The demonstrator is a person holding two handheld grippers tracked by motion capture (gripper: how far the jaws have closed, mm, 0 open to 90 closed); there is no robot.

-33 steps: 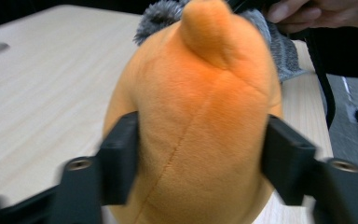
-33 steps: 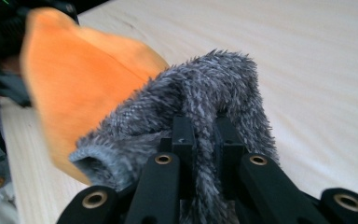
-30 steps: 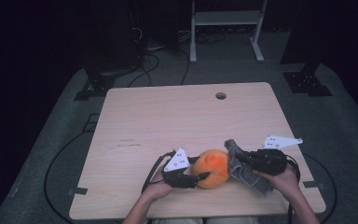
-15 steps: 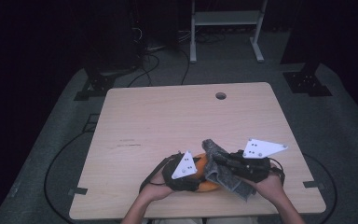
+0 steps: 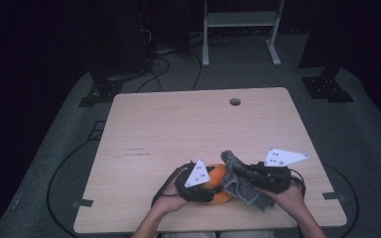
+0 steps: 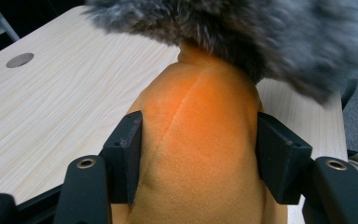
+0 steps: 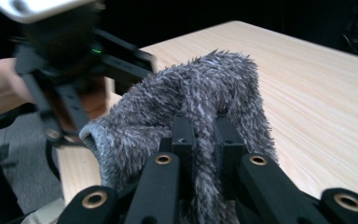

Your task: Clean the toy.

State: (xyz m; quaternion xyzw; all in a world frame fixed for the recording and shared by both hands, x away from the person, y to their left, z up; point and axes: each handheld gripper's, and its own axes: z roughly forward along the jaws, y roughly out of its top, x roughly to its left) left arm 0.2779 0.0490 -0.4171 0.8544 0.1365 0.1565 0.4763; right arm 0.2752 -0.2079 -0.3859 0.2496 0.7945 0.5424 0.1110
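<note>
An orange plush toy (image 5: 218, 174) lies near the front edge of the wooden table (image 5: 188, 124). My left gripper (image 5: 214, 189) has it between its jaws; in the left gripper view the orange plush toy (image 6: 200, 140) touches both pads (image 6: 129, 154). These jaws have just been opening a little, with the toy still between them. My right gripper (image 5: 239, 174) is shut on a grey furry cloth (image 5: 245, 192). That grey cloth (image 7: 191, 93) hangs bunched over the pinched jaws of the right gripper (image 7: 204, 135). It drapes over the toy's far end as grey fur (image 6: 242, 32).
A round cable hole (image 5: 235, 101) sits near the table's far edge. Behind the table stand a white metal frame (image 5: 238, 29) and dark equipment, with cables on the grey floor (image 5: 168, 59). The person's hands (image 5: 166, 203) rest at the front edge.
My right gripper has carried the grey cloth leftward onto the orange toy, which now shows less. The left hand has stayed in place.
</note>
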